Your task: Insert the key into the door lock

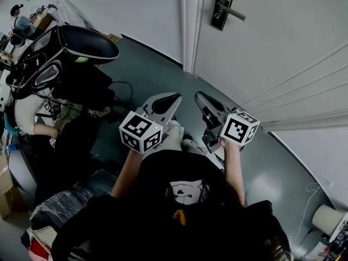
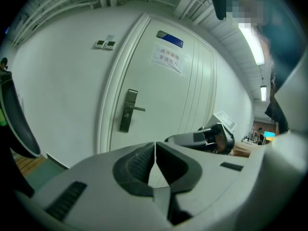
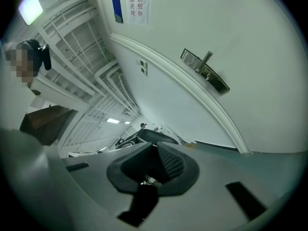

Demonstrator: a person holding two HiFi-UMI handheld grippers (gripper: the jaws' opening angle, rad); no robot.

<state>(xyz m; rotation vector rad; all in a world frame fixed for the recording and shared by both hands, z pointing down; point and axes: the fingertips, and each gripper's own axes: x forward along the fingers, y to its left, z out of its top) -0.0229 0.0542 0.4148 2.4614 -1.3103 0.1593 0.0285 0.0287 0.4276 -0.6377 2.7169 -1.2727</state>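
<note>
The white door (image 1: 272,42) carries a dark lock plate with a lever handle (image 1: 223,7) at the top of the head view. The lock plate also shows in the left gripper view (image 2: 127,110) and in the right gripper view (image 3: 206,71). Both grippers are held side by side well short of the door. My left gripper (image 1: 176,97) (image 2: 155,146) is shut with nothing between its pads. My right gripper (image 1: 199,95) (image 3: 155,146) is shut, and a small metal key (image 3: 151,180) with a dark head shows deep between its pads.
A black curved chair (image 1: 70,48) and cables stand on the floor at left, with a seated person (image 1: 27,118) beyond. A white roll (image 1: 329,219) lies at lower right. A paper notice (image 2: 168,57) hangs on the door, and wall switches (image 2: 105,44) are left of the frame.
</note>
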